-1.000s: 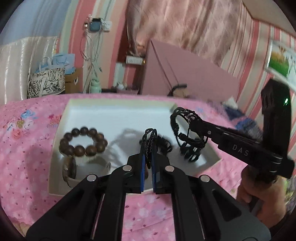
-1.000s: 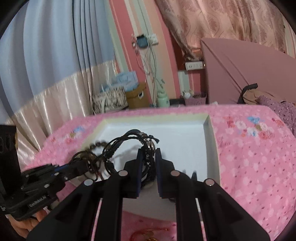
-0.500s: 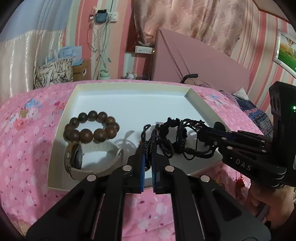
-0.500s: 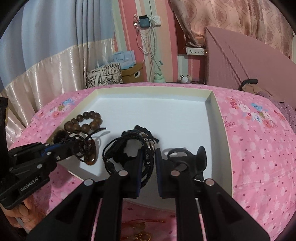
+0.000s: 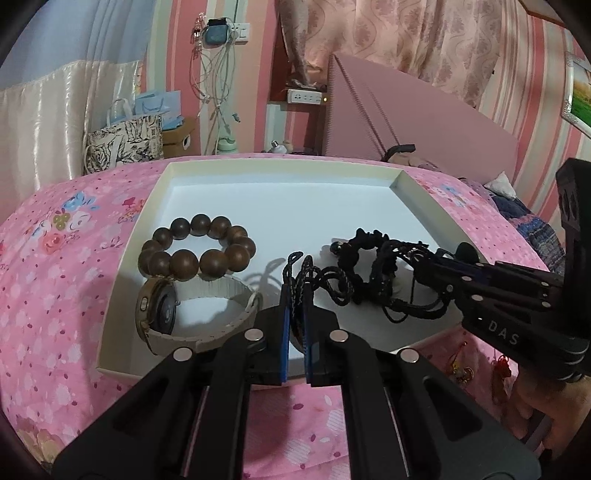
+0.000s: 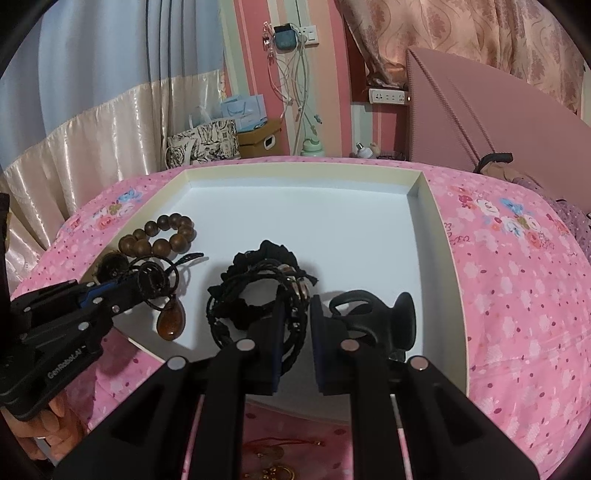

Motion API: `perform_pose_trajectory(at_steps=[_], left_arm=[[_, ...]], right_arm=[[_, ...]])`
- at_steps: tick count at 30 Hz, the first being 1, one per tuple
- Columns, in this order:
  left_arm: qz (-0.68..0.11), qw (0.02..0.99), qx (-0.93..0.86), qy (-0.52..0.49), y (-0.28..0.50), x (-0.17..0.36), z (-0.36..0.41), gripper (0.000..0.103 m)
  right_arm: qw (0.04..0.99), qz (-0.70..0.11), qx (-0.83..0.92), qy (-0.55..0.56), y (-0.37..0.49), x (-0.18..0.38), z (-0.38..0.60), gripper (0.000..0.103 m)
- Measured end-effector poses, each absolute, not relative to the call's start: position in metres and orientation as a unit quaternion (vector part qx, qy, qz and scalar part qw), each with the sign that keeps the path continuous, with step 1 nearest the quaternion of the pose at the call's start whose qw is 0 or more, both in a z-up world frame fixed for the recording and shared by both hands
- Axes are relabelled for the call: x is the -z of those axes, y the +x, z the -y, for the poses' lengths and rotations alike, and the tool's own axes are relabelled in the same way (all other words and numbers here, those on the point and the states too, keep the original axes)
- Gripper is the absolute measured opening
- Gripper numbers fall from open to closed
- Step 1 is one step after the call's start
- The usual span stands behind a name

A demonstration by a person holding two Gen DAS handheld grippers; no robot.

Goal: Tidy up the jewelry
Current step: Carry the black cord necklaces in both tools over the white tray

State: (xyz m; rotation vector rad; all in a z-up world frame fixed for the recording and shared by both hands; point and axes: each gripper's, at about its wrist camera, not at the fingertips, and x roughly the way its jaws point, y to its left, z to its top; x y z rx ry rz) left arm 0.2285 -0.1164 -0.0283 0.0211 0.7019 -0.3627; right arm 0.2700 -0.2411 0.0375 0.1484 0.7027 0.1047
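A home bedroom: pink floral bedspread (image 5: pixel 55 295) beneath the grippers, padded pink headboard (image 5: pixel 406 110) and patterned curtains (image 6: pixel 461 33) beyond them.

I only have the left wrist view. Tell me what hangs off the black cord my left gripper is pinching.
Observer: An amber teardrop pendant hangs from the cord, just below the left gripper.
Operator: Say where it is relative to the tray.
Observer: Inside the tray, near its front left rim, left of the black bracelets. I cannot tell whether it touches the floor.
Operator: Report anything the right gripper hides from me.
Observer: A black clip lies in the tray, just right of the right gripper.
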Motion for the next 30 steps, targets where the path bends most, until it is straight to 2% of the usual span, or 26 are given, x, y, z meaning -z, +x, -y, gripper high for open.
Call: perform_pose_trajectory(at_steps=[11, 18, 22, 26, 28, 30], left_arm=[[-0.34, 0.927, 0.159, 0.023, 0.228, 0.028, 0.12, 0.003], [-0.297, 0.948, 0.098, 0.064, 0.213, 0.021, 0.127, 0.003], [-0.313, 0.944, 0.084, 0.066, 0.219, 0.024, 0.126, 0.004], [-0.312, 0.945, 0.069, 0.074, 0.218, 0.023, 0.126, 0.007], [-0.313, 0.945, 0.057, 0.076, 0.218, 0.024, 0.126, 0.012], [-0.311, 0.946, 0.05, 0.07, 0.217, 0.023, 0.122, 0.022]], right_arm=[[0.937, -0.336, -0.042, 0.083, 0.27, -0.033, 0.242, 0.013], [0.941, -0.329, -0.044, 0.063, 0.272, -0.035, 0.235, 0.015], [0.942, -0.33, -0.038, 0.054, 0.271, -0.036, 0.234, 0.016], [0.94, -0.336, -0.026, 0.043, 0.273, -0.034, 0.231, 0.016], [0.942, -0.334, -0.023, 0.037, 0.272, -0.035, 0.229, 0.016], [0.945, -0.325, -0.02, 0.034, 0.268, -0.038, 0.228, 0.03]])
